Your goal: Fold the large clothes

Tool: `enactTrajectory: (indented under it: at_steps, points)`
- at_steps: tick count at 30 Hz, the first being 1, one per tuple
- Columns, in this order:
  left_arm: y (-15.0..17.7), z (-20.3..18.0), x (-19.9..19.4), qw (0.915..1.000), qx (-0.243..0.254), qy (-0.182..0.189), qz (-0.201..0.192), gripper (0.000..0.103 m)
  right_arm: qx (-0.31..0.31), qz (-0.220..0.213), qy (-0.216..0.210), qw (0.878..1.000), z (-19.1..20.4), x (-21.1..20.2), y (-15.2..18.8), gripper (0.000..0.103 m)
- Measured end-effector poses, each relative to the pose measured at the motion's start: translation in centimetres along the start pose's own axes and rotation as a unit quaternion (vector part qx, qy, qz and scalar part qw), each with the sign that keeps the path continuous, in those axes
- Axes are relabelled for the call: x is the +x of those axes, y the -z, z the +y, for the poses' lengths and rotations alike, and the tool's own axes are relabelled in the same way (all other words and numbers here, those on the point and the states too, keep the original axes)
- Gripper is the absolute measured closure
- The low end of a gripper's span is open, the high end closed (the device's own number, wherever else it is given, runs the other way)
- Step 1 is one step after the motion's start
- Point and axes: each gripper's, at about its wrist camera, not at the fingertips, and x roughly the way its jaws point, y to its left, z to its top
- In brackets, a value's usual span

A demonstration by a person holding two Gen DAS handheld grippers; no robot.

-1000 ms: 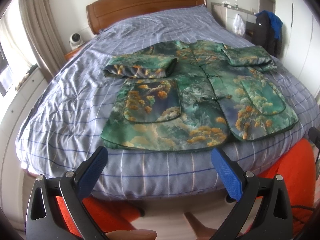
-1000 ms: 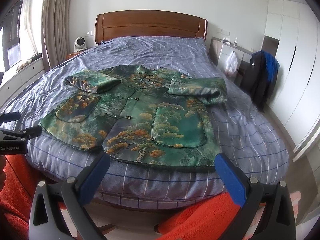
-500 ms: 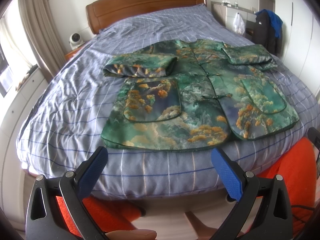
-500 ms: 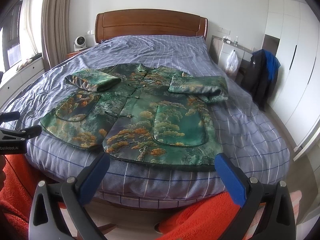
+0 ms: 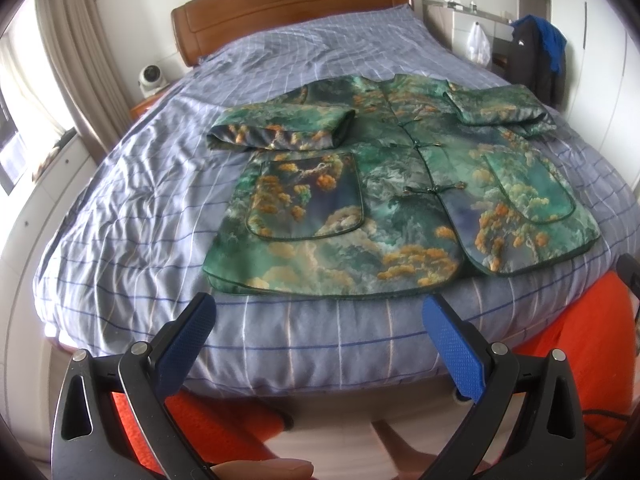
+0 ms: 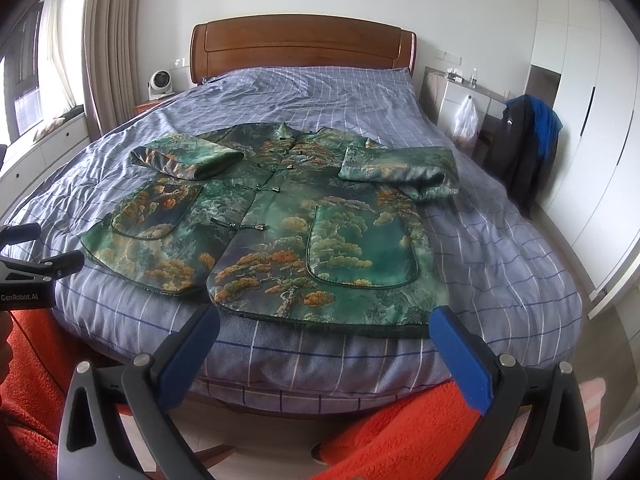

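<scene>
Both your jaws stand open, empty — the jacket (image 5: 400, 200) hem lies crosswise just above each gripper (image 5: 320, 320), mid-frame.

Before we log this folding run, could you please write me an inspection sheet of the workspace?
Surface: bed under a blue checked cover, wrinkled.
Job's things: green patterned jacket lying flat, front up and fastened, both sleeves folded in across the chest, hem at the near edge.
Clutter: nothing seen on the bed besides the jacket.
Grippers: left gripper and right gripper both open, empty, short of the hem.
Cables: one thin dark cable low at the right of the left view.
Surroundings: wooden headboard, small white fan, dark coat, hanging plastic bag, white wardrobe.
</scene>
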Motion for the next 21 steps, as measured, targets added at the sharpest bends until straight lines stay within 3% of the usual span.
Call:
enactTrajectory:
  at_steps: [21]
  points:
    - [-0.02, -0.18, 0.44, 0.9999, 0.007, -0.006, 0.009, 0.000, 0.000, 0.004, -0.001, 1.000, 0.25, 0.27, 0.40, 0.000]
